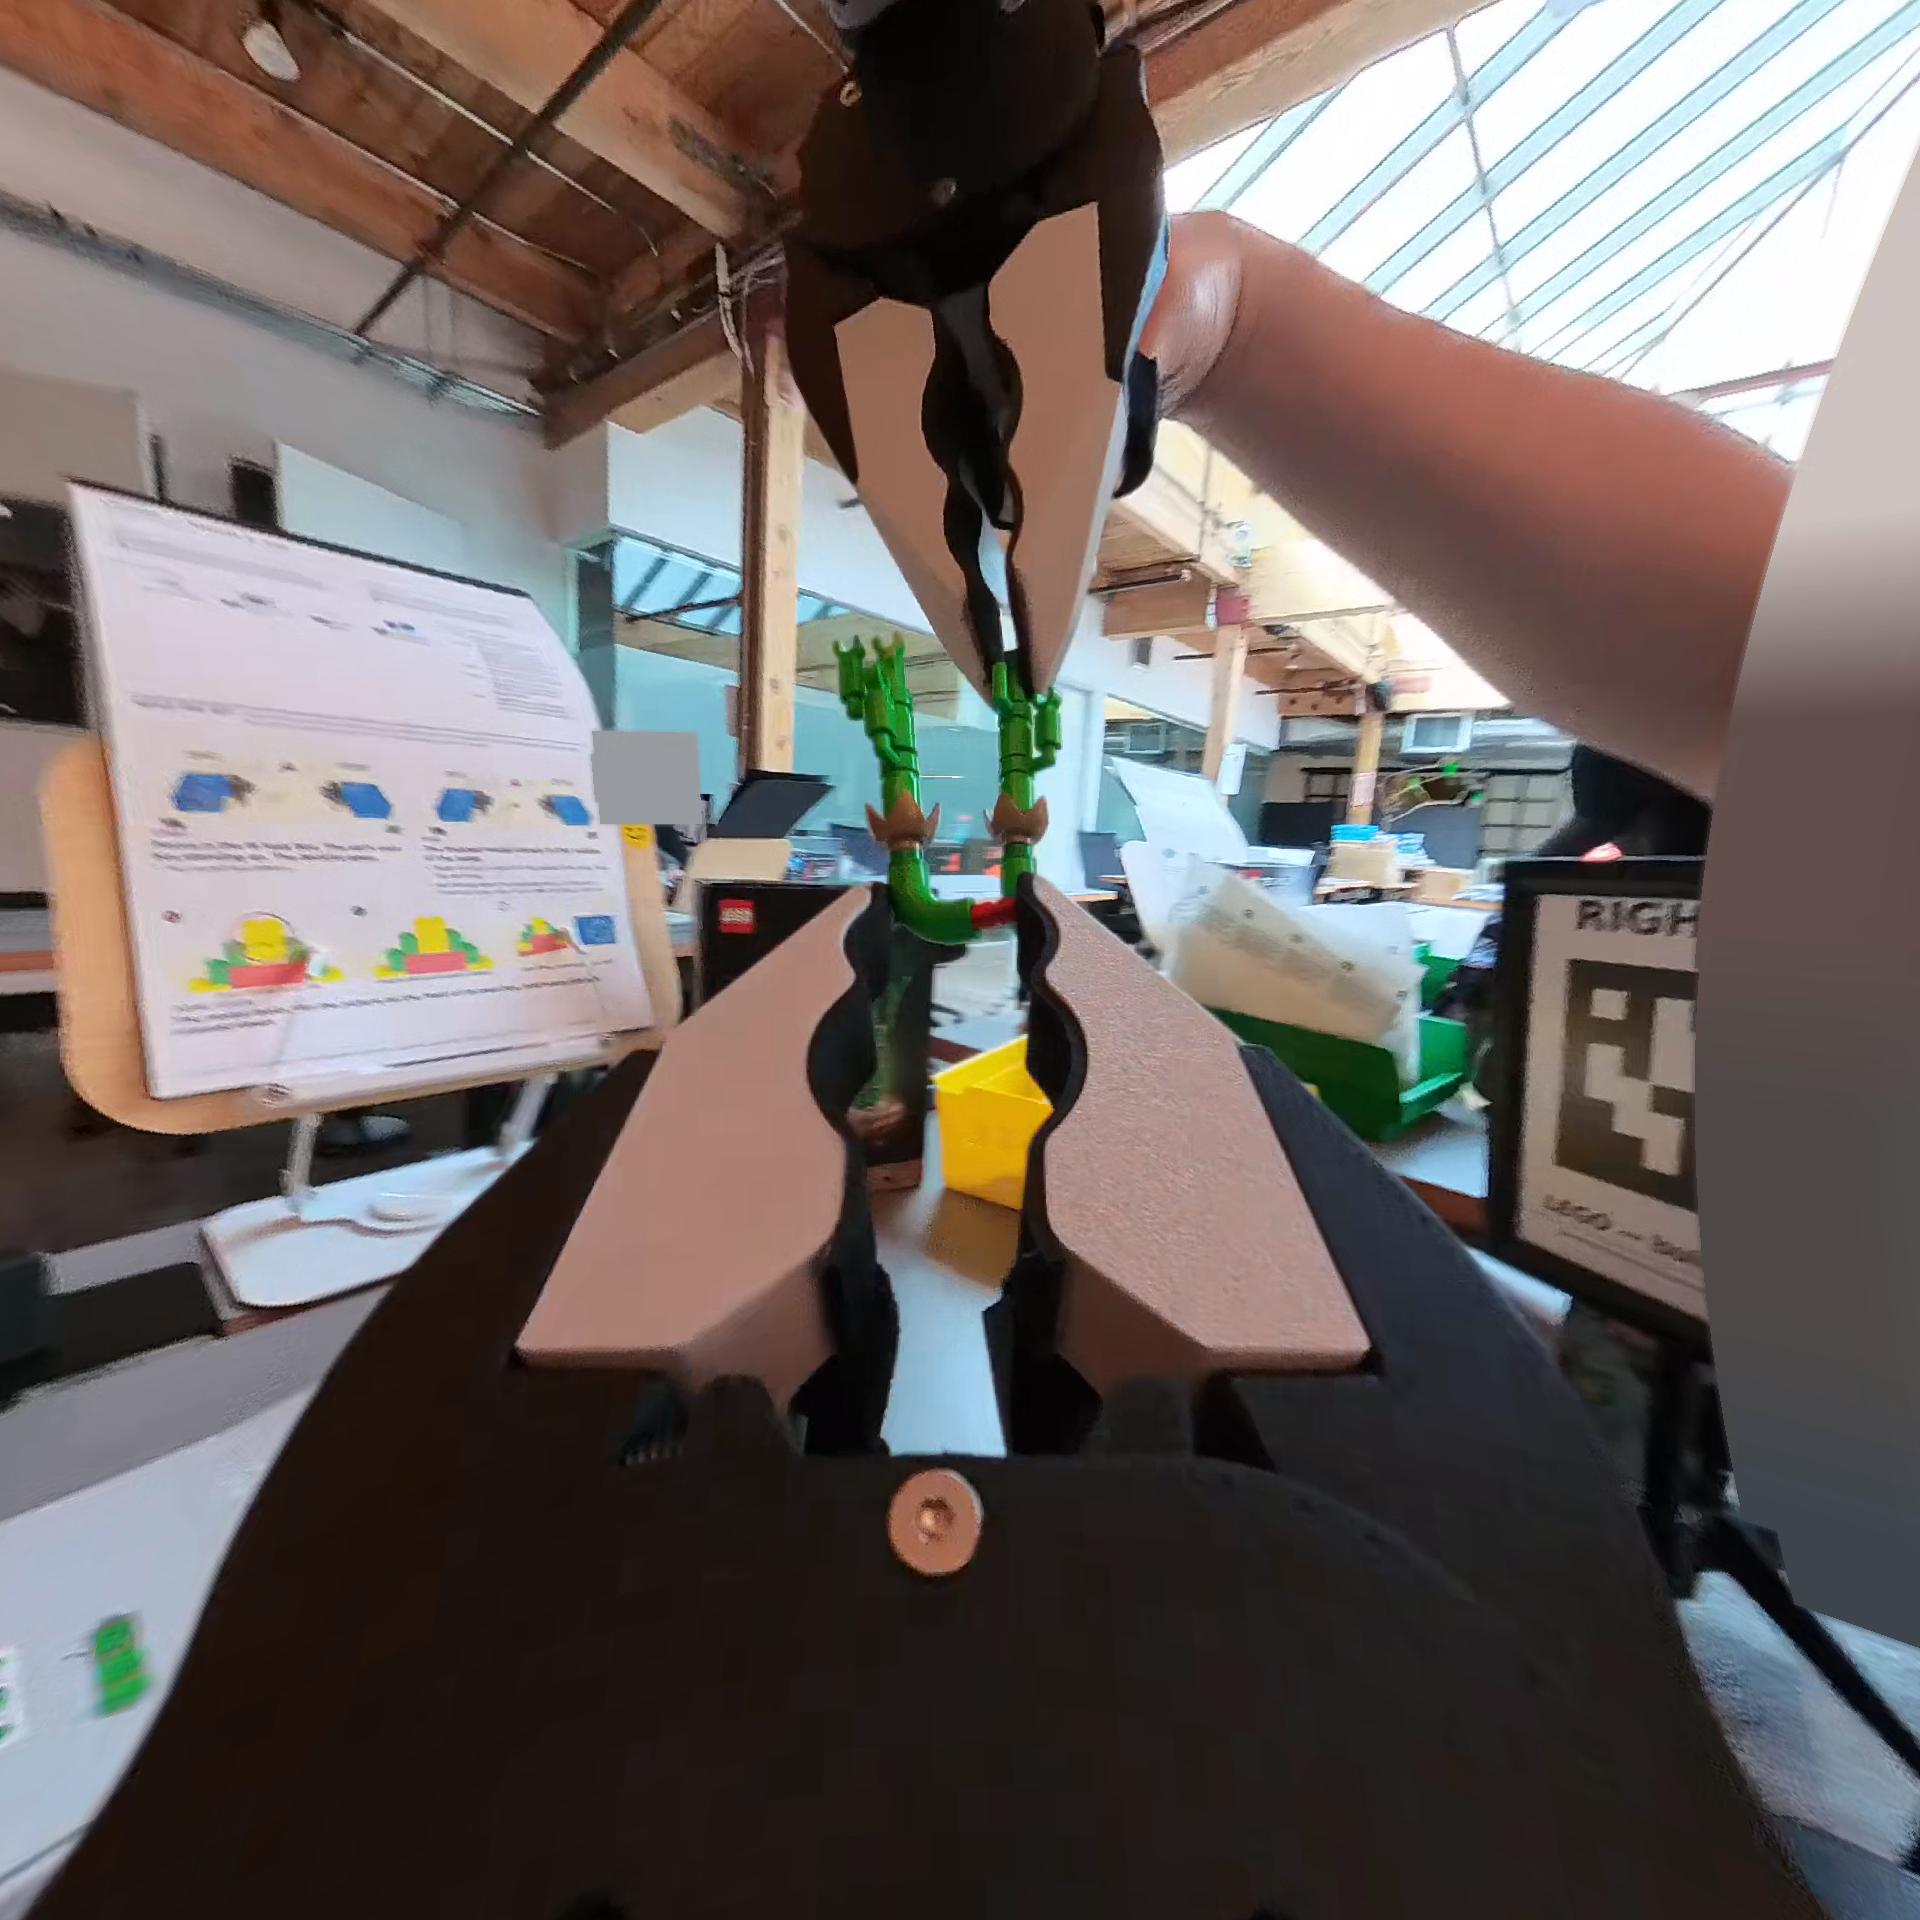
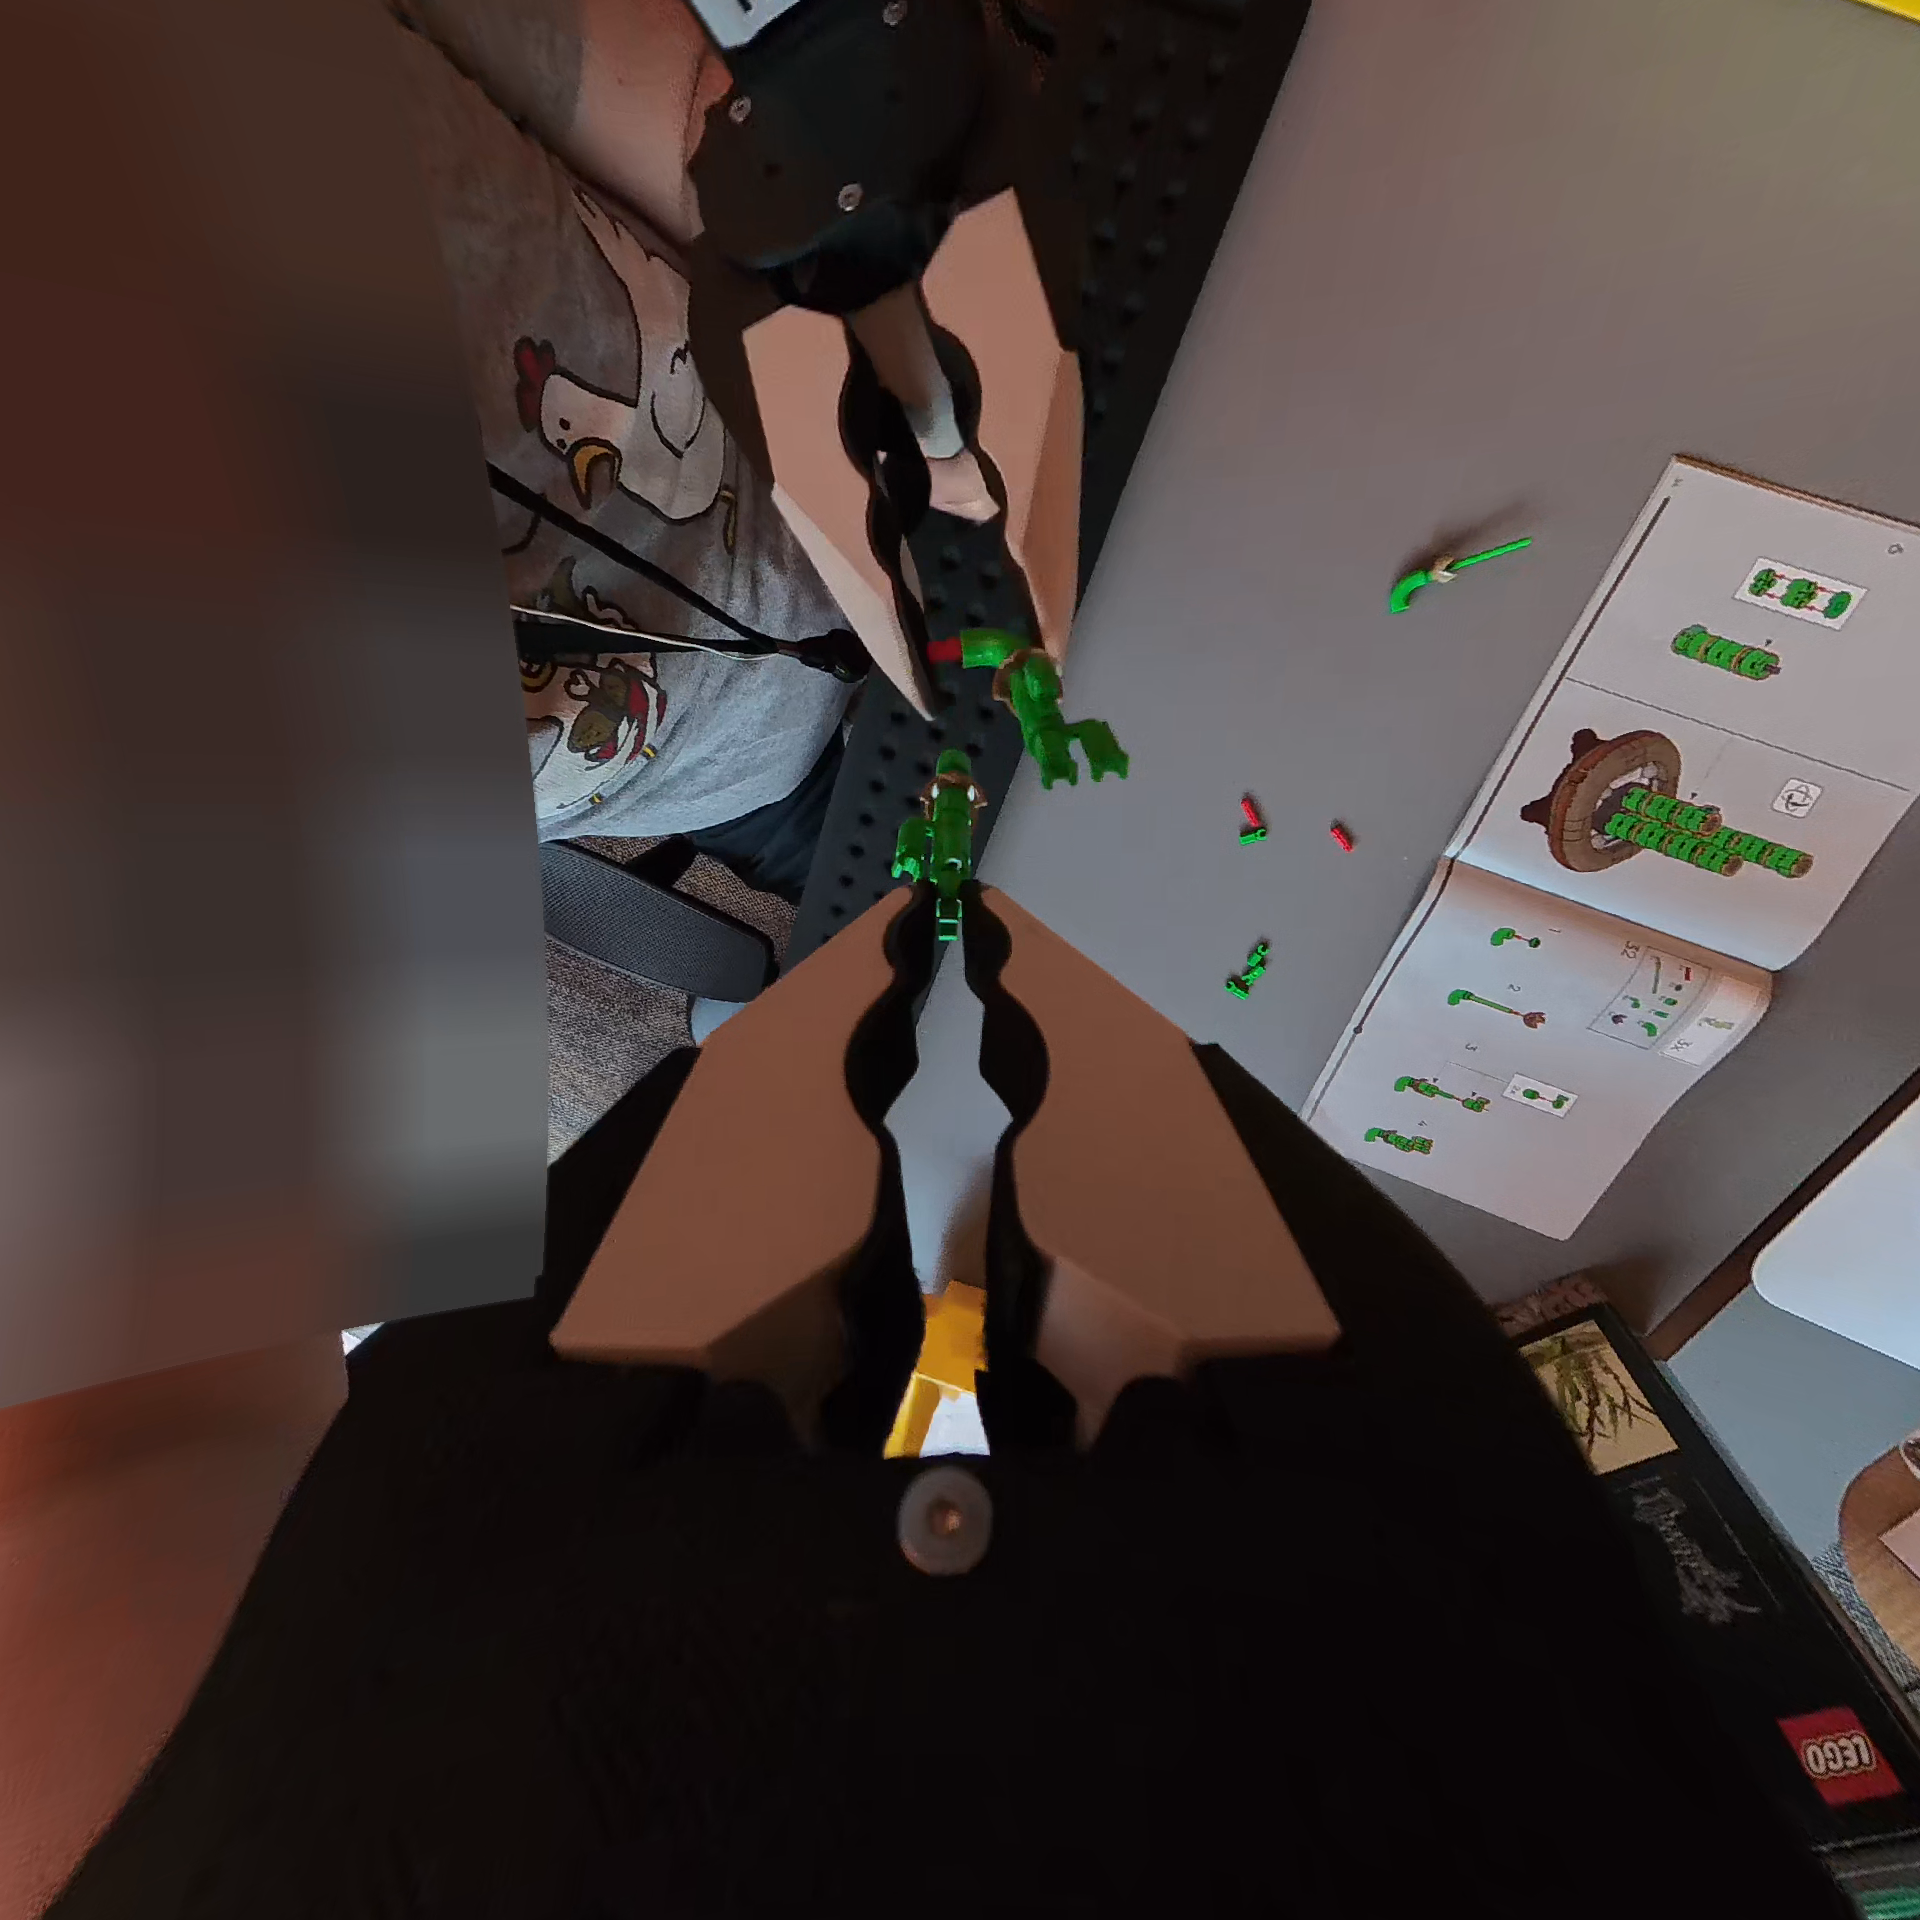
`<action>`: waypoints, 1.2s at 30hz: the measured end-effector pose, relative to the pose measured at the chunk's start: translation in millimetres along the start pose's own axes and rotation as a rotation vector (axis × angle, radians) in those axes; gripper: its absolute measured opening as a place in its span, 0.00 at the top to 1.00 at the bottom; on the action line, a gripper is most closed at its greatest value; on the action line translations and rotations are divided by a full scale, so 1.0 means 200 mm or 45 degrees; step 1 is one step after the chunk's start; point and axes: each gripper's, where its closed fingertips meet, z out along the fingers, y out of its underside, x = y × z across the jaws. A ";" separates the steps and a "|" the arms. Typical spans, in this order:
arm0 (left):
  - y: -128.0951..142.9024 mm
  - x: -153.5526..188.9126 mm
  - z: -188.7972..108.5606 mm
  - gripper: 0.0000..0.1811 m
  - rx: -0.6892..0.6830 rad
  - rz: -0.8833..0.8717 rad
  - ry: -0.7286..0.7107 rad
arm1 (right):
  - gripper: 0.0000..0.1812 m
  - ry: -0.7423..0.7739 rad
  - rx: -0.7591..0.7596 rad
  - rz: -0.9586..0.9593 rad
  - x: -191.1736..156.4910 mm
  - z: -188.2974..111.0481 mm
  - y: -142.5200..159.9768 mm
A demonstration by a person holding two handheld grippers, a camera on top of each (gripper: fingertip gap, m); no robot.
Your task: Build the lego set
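Observation:
My left gripper point(image 1: 945, 899) is shut on the curved elbow end of a green bamboo stalk point(image 1: 896, 748) that has a brown collar and a red pin point(image 1: 992, 914) sticking out sideways. The stalk stands upright above my fingertips. My right gripper point(image 2: 943, 899) is shut on the top end of a second green stalk point(image 2: 943, 831). It comes down from above in the left wrist view point(image 1: 1008, 670), holding that stalk point(image 1: 1023, 769) upright right beside the red pin. The left gripper also shows in the right wrist view point(image 2: 987, 675) with its stalk point(image 2: 1049, 717).
An open instruction booklet point(image 2: 1662, 831) lies on the grey table point(image 2: 1455, 312), with a green elbow rod point(image 2: 1455, 571), red pins point(image 2: 1342, 836) and a small green piece point(image 2: 1247, 971). The set's box point(image 2: 1714, 1610), a yellow bin point(image 1: 987, 1122), a green bin point(image 1: 1351, 1070) and a sheet on a stand point(image 1: 343, 790) are nearby.

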 end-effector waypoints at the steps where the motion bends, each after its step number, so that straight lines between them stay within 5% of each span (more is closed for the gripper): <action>1: 0.00 0.00 0.00 0.88 -0.003 -0.058 0.026 | 0.98 -0.003 0.002 -0.008 0.00 0.00 0.00; 11: 0.00 0.02 0.00 0.88 0.008 -0.174 0.131 | 0.98 -0.012 -0.015 0.013 0.03 0.03 0.01; 22: 0.00 -0.06 -0.01 0.87 -0.001 0.713 -0.322 | 0.98 0.005 0.118 0.427 0.15 0.01 -0.01; 36: 0.02 -0.08 -0.01 0.87 -0.038 0.856 -0.431 | 0.98 -0.044 0.136 0.484 0.12 0.03 -0.03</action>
